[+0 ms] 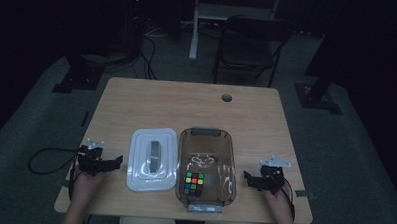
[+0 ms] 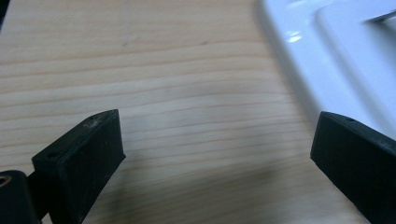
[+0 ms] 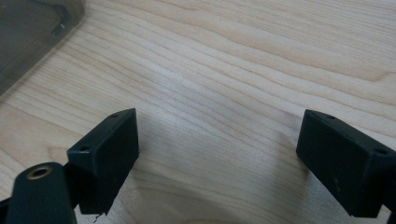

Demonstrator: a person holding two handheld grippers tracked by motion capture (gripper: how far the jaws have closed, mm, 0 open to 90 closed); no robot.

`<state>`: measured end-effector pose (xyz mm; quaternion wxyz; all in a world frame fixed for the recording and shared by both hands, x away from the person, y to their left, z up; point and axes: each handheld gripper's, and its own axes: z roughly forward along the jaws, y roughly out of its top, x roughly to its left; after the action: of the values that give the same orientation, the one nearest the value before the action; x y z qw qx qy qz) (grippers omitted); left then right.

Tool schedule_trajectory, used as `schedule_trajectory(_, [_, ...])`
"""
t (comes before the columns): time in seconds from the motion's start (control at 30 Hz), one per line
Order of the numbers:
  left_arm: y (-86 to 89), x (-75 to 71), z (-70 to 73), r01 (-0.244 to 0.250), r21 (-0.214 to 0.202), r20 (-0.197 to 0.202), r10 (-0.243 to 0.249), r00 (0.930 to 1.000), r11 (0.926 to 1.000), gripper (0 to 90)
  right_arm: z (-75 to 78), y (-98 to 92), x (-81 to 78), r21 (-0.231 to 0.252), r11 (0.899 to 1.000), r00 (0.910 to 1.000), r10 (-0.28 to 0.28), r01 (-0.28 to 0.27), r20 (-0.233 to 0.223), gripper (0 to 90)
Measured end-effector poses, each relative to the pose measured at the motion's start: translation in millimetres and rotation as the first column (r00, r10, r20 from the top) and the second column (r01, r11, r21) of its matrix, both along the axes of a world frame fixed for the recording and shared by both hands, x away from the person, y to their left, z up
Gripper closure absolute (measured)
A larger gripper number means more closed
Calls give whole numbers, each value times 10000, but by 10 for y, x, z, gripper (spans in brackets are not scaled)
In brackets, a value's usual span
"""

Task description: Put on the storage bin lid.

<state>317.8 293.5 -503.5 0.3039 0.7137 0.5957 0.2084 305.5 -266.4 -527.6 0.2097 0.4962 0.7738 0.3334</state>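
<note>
On the wooden worktop, a clear plastic box sits near the middle of the near edge, and a colourful puzzle cube lies inside it at the near end. Just left of the box lies its white lid, flat, with a grey handle along its middle; lid and box sit side by side with a narrow gap between them.

The left tool rests on the worktop just left of the lid, its jaws spread wide with nothing between them. In the left gripper view the left tool shows bare wood between its jaws and the lid's white edge beside the right jaw.

The right tool rests just right of the box, jaws likewise spread and empty. In the right gripper view the right tool stands over bare wood, with a corner of the box at the far left.
</note>
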Motion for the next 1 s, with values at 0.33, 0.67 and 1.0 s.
schedule_trajectory(0.33, [-374, -107, 167, 1331, -239, 16, -1331, 9911, 9908, 33, 0, 0, 0, 1, 10000, 10000, -2, 2, -2, 128])
schedule_trajectory(0.67, [-781, -68, 155, 2316, -246, -238, -2322, 9724, 9725, 33, 0, -2, -16, 6, 9999, 9999, -158, 158, -6, 128])
schedule_trajectory(1.0, [-1025, 27, 128, 2934, -199, -273, -2938, 9555, 9558, 36, 0, -1, -18, 2, 9999, 9999, -167, 167, -9, 128])
